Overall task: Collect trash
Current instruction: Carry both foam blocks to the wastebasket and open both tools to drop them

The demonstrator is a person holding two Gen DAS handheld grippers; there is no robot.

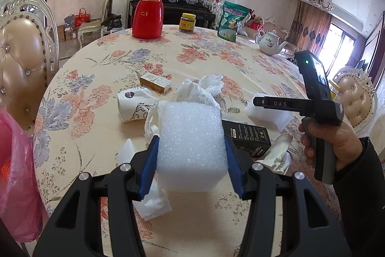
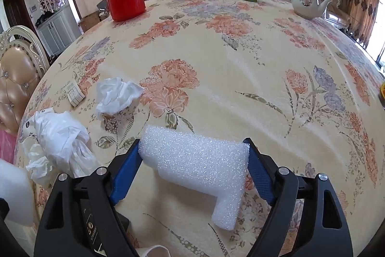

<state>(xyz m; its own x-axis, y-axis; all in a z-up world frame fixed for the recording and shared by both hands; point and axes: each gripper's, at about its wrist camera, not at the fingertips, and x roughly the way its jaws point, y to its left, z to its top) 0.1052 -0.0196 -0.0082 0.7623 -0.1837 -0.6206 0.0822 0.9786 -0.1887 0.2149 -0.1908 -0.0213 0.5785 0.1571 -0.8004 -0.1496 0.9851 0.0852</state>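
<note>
Left wrist view: the left claw [image 1: 191, 158] squeezes a white foam block [image 1: 192, 146] between blue pads; light, spongy, best held across its flat sides. The right claw [image 2: 193, 175] grips an L-shaped foam piece [image 2: 199, 168] likewise. Farther on the floral surface [image 2: 240, 64] lie crumpled tissue [image 2: 115, 95] and a soft plastic bag [image 2: 60, 136].

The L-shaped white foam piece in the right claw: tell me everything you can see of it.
The L-shaped white foam piece is coarse, bubbly packing foam: a wide bar with a short leg pointing down at its right end. The right claw is shut on the bar's two ends with its blue pads. It sits tilted over the floral tablecloth.
</note>
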